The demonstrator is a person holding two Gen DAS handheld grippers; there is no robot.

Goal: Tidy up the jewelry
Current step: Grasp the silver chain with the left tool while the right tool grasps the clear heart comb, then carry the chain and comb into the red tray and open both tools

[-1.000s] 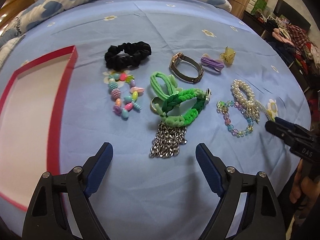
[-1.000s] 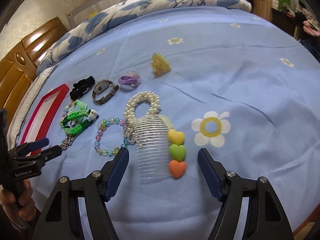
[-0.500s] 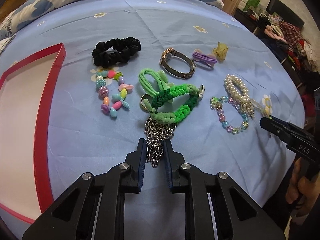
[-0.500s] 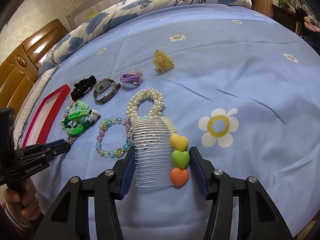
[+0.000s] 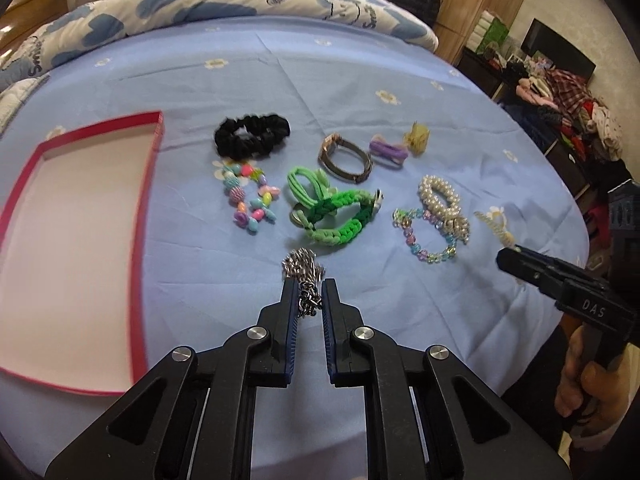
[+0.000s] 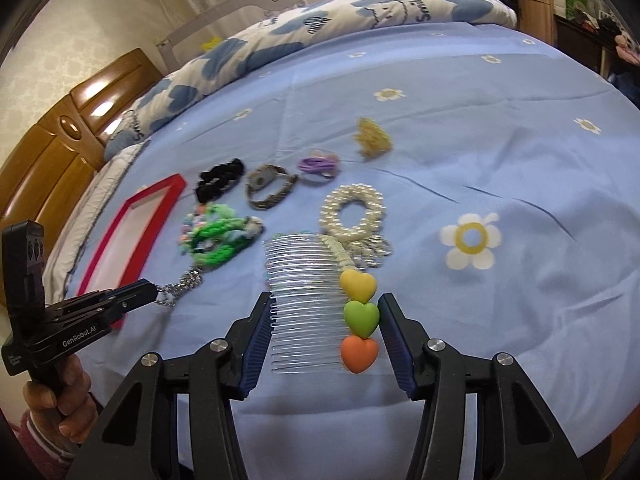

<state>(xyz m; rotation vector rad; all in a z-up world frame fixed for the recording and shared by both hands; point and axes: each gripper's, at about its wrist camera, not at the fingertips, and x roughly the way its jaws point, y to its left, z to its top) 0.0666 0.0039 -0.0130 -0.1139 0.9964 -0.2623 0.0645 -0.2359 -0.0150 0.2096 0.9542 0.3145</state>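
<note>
My left gripper (image 5: 307,286) is shut on a silver chain (image 5: 303,268) and holds it just above the blue bedsheet, pulled back from the green braided bracelet (image 5: 338,216); the chain also shows in the right wrist view (image 6: 182,286). My right gripper (image 6: 324,302) is closed on a clear hair comb (image 6: 302,300) with three coloured hearts (image 6: 359,316), raised off the sheet. A red-rimmed tray (image 5: 146,216) lies empty at the left.
On the sheet lie a black scrunchie (image 5: 251,136), a pastel bead bracelet (image 5: 250,200), a watch (image 5: 345,158), a purple hair tie (image 5: 388,150), a yellow claw clip (image 5: 417,140), a pearl bracelet (image 5: 440,196) and a clear bead bracelet (image 5: 424,236). A pillow (image 5: 220,4) lies behind.
The left gripper closed on the chain and drew it back from the green bracelet. The right gripper narrowed onto the comb and lifted it toward the camera.
</note>
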